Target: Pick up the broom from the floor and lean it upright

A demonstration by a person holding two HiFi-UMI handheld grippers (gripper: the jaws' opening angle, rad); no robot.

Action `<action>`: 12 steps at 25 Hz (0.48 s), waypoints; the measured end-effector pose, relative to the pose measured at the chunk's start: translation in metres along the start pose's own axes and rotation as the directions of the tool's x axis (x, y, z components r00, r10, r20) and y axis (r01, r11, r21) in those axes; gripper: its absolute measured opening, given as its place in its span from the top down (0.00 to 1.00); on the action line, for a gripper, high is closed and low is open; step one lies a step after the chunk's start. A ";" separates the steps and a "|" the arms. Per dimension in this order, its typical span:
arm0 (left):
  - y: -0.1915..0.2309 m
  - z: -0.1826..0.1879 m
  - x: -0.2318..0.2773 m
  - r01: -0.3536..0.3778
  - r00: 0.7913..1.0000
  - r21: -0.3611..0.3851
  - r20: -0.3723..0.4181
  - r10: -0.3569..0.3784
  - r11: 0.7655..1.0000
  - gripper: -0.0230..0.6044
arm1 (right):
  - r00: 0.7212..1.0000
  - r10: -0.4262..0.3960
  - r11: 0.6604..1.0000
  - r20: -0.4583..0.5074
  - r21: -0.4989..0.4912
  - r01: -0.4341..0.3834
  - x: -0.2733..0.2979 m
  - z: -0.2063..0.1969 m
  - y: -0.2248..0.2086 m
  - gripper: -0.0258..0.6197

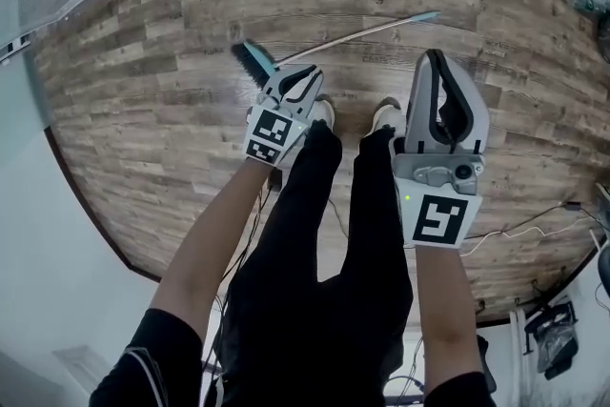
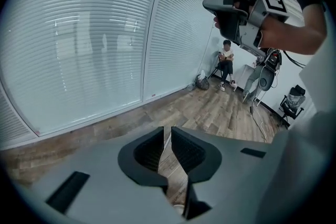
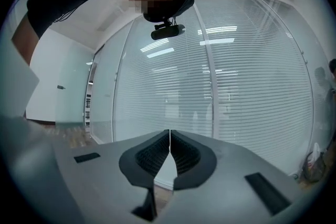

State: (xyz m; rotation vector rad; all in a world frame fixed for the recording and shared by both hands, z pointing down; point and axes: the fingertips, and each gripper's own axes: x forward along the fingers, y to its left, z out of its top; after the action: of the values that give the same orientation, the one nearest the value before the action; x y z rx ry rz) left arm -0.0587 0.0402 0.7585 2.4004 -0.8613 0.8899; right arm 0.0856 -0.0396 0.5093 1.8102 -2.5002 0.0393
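The broom point(image 1: 353, 35) lies flat on the wooden floor ahead of my feet. Its teal brush head point(image 1: 255, 62) with dark bristles is at the left, and its thin pale handle runs right to a teal tip. My left gripper point(image 1: 303, 76) hovers just right of the brush head, apart from it. Its jaws point(image 2: 167, 131) stand a narrow gap apart with only floor showing between them. My right gripper point(image 1: 438, 60) is held higher, over the floor at the right, with its jaws point(image 3: 169, 132) shut and empty. The broom shows in neither gripper view.
Glass walls with blinds point(image 2: 79, 44) line the room. My legs and shoes point(image 1: 386, 116) stand just behind the broom. Cables point(image 1: 515, 229) trail on the floor at the right. A person point(image 2: 227, 63) sits far off, with office chairs point(image 2: 293, 101) nearby.
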 end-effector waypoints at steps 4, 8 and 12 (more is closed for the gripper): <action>0.009 -0.056 0.046 0.052 0.996 0.016 -0.079 -0.050 0.999 0.77 | 1.000 0.009 1.000 -0.018 -0.010 -0.009 0.009 -0.059 -0.003 0.93; 0.021 -0.103 0.099 0.085 0.990 0.052 -0.116 -0.079 0.995 0.73 | 0.999 0.015 1.000 -0.037 -0.021 -0.015 0.016 -0.117 -0.008 0.93; 0.028 -0.149 0.150 0.112 0.985 0.087 -0.145 -0.099 0.990 0.71 | 0.998 0.033 0.999 -0.049 -0.017 -0.034 0.016 -0.161 -0.009 0.93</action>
State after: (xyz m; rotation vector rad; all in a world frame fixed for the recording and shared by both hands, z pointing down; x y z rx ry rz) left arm -0.0508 0.0467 0.9718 2.4045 -0.6462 1.0650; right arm 0.0941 -0.0488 0.6706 1.7388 -2.4892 0.0613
